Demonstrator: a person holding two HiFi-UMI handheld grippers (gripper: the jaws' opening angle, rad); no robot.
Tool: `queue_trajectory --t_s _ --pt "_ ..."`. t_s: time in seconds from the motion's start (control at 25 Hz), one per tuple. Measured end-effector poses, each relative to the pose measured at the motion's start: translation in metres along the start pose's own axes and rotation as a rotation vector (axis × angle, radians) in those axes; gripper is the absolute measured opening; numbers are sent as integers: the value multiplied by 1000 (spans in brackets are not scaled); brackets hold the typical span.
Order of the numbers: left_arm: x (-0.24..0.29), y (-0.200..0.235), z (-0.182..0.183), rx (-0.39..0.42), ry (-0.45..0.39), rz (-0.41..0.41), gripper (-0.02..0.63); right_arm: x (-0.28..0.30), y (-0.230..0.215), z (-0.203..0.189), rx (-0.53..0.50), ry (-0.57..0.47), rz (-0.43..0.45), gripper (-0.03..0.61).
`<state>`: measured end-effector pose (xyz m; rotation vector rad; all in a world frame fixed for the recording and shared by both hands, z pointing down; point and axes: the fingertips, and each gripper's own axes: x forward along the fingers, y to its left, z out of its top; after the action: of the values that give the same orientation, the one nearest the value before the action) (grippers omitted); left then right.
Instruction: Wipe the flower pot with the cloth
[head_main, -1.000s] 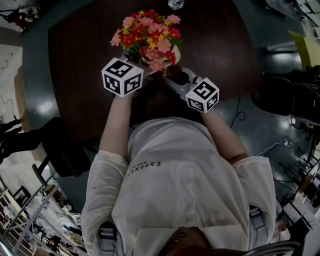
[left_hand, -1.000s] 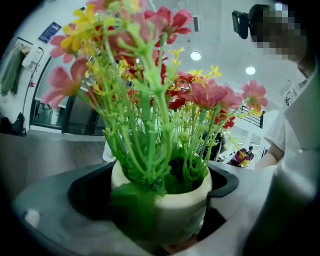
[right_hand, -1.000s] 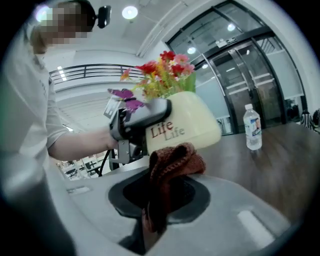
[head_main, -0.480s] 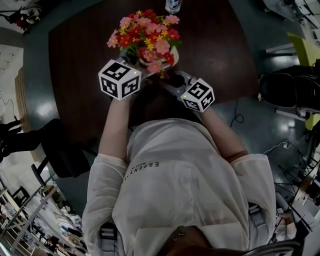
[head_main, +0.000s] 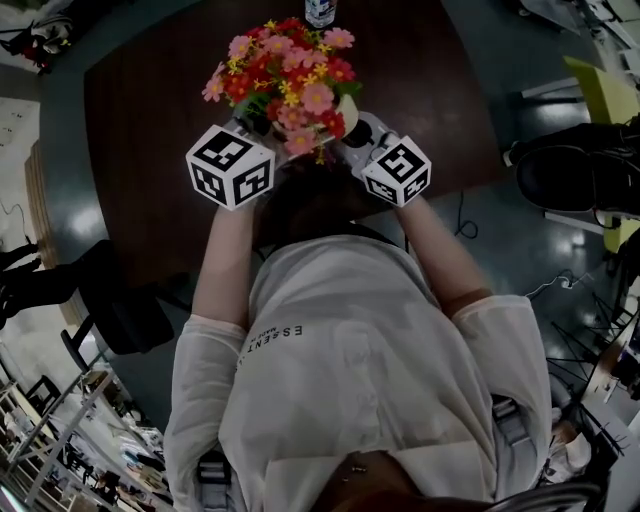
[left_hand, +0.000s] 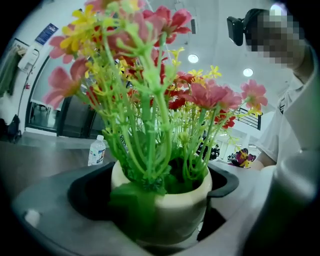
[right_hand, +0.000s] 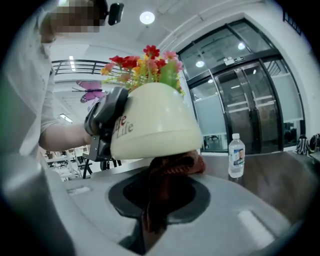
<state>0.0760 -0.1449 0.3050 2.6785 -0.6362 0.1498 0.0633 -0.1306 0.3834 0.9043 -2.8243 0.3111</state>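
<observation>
A cream flower pot (left_hand: 172, 207) filled with pink, red and yellow artificial flowers (head_main: 282, 72) sits between the jaws of my left gripper (left_hand: 161, 200), which is shut on its sides. The right gripper view shows the pot (right_hand: 150, 122) tilted, with the left gripper (right_hand: 104, 125) clamped on its rim. My right gripper (right_hand: 161, 200) is shut on a dark red cloth (right_hand: 167, 177), and the cloth's top presses against the pot's underside. In the head view both marker cubes flank the bouquet, the left cube (head_main: 230, 165) and the right cube (head_main: 397, 172).
Everything hangs over a dark brown table (head_main: 150, 110). A small water bottle (head_main: 320, 12) stands at the table's far edge, also seen as a bottle (right_hand: 236, 155) right of the pot. Chairs and cables lie on the floor around the table.
Both grippers and the pot have shifted farther out over the table. The right gripper has closed in from below right to right beside the pot.
</observation>
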Motion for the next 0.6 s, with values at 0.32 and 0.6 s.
queue_trajectory --t_s 0.32,0.6 --pt "2 -13 4 -36 -31 -15 566 3 52 0 70 -66 189 51" --pt "2 -4 -12 -35 -3 30 566 -14 76 -42 182 71 359 51"
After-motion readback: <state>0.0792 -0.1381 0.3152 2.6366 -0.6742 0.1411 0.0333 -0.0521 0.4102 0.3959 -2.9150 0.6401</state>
